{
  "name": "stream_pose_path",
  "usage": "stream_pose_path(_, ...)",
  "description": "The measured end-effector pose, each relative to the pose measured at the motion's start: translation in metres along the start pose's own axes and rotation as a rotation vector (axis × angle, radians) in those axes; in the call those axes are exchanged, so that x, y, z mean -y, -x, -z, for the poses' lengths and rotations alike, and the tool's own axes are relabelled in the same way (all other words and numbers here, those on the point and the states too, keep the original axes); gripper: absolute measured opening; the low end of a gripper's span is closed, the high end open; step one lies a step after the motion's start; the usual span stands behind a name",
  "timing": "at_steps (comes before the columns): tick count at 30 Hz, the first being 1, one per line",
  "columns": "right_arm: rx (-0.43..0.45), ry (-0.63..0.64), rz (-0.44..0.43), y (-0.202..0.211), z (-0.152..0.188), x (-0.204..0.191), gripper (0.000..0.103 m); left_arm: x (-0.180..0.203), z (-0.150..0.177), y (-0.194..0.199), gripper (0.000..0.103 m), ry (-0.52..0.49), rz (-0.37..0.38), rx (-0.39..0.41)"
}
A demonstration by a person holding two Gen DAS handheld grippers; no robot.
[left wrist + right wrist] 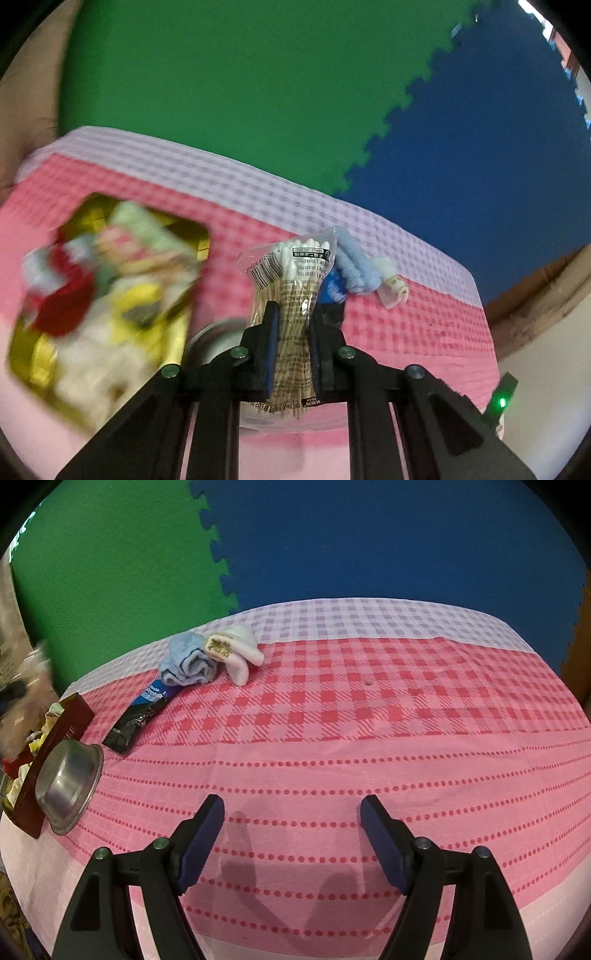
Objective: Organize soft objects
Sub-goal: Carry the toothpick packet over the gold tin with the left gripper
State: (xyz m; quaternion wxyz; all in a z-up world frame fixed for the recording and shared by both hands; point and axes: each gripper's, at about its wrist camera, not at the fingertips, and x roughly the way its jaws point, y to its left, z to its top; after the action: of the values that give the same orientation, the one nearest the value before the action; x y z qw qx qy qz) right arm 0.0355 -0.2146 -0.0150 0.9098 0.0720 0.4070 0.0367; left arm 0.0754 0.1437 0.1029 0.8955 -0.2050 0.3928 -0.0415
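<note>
Surface [332,738] under pink check cloth, mostly bare.

Box [66,734], dark red, at surface's left edge, gold lining: already heaped with soft items, red, white, yellow-green; blurred, kinds unclear. Task judged well along.

Steel bowl [70,786] tipped against box's near side, apparently empty.

Left out, beyond box: dark tube [144,709], blue cloth [188,661], white socks [240,653].

Cotton swab bag [291,295] aloft right of box, pinched by left hand-held gripper [291,339].

Right hand-held gripper [291,834] spread, empty.
</note>
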Motion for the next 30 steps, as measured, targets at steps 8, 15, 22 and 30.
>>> stream_pose_path(8, -0.065, 0.038, -0.063, -0.005, -0.007, -0.017, 0.078, -0.048, 0.073, 0.08, 0.013, 0.052, -0.161, 0.107)
stream_pose_path(15, -0.163, -0.028, -0.259, -0.02, -0.044, -0.083, 0.078, -0.07, 0.106, 0.112, 0.013, 0.095, -0.185, 0.166)
stream_pose_path(22, -0.255, -0.112, -0.242, -0.068, -0.085, -0.134, 0.078, -0.082, 0.114, 0.117, 0.013, 0.102, -0.143, 0.17)
stream_pose_path(30, -0.292, -0.065, -0.076, -0.103, -0.085, -0.169, 0.041, -0.088, 0.116, 0.109, 0.013, 0.116, -0.134, 0.144)
